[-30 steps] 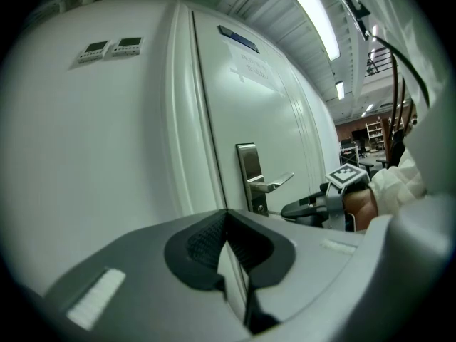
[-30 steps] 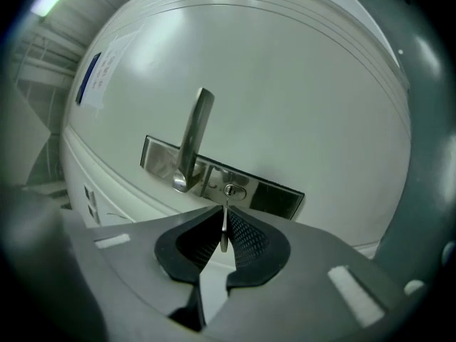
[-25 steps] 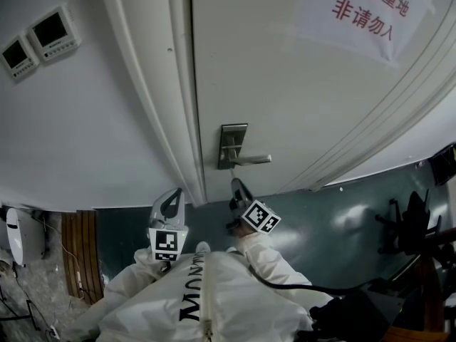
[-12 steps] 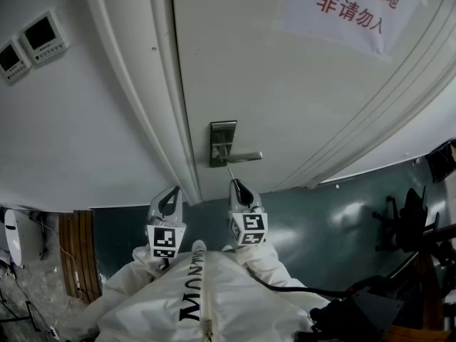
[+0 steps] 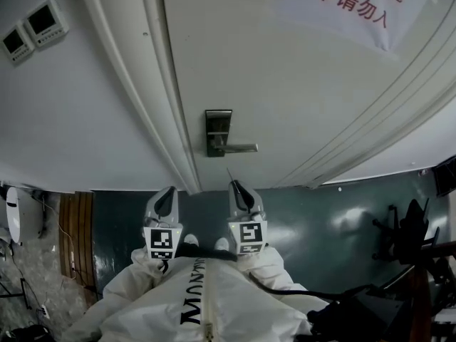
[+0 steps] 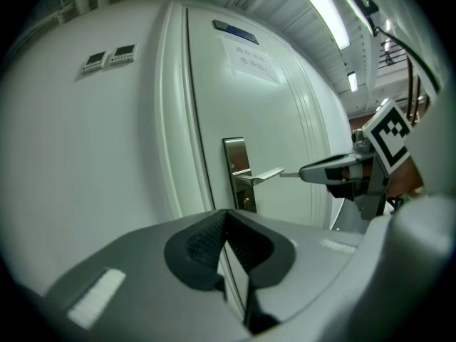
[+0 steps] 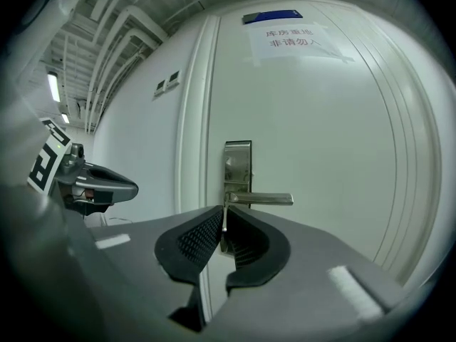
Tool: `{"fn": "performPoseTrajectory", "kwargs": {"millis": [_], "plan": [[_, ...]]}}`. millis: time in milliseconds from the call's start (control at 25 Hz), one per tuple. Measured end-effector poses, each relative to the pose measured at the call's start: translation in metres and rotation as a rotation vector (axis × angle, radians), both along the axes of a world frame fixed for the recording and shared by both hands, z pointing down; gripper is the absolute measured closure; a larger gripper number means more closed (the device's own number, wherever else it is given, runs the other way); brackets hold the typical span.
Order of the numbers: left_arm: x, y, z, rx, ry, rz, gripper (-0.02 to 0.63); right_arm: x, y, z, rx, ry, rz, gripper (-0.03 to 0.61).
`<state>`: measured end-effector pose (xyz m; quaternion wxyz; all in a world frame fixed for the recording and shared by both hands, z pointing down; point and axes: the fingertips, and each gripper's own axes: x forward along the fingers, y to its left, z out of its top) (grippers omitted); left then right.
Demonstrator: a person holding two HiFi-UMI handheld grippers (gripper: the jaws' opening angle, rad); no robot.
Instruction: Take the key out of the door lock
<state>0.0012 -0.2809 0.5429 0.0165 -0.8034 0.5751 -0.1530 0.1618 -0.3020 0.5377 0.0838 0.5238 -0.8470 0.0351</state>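
One key (image 7: 224,223) is pinched in the right hand-held gripper (image 5: 235,187), already clear of the lock (image 5: 218,132) by the left edge of the door (image 5: 285,84), so I would keep that grip firm and draw straight back, the left hand-held gripper (image 5: 168,192) clenched on nothing.

Brushed metal lock plate (image 5: 218,123) and lever (image 5: 241,147) on a smooth, faintly glossy white door (image 5: 299,98).

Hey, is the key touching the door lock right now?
Apart. The head view shows the key, pinched in the right hand-held gripper, below the door lock, with bare door between them.
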Motion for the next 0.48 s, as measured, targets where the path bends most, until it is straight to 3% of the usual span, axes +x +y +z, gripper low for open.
{"fn": "performPoseTrajectory", "kwargs": {"millis": [240,480], "plan": [[0.014,0.028,-0.008,0.028,-0.003,0.026,0.614,0.003,0.029,-0.012,0.023,-0.005,-0.018,0.555],[0.003,0.082,-0.016,0.054,-0.006,0.046,0.614,0.009,0.079,-0.017,0.033,-0.012,0.058,0.555]]}}
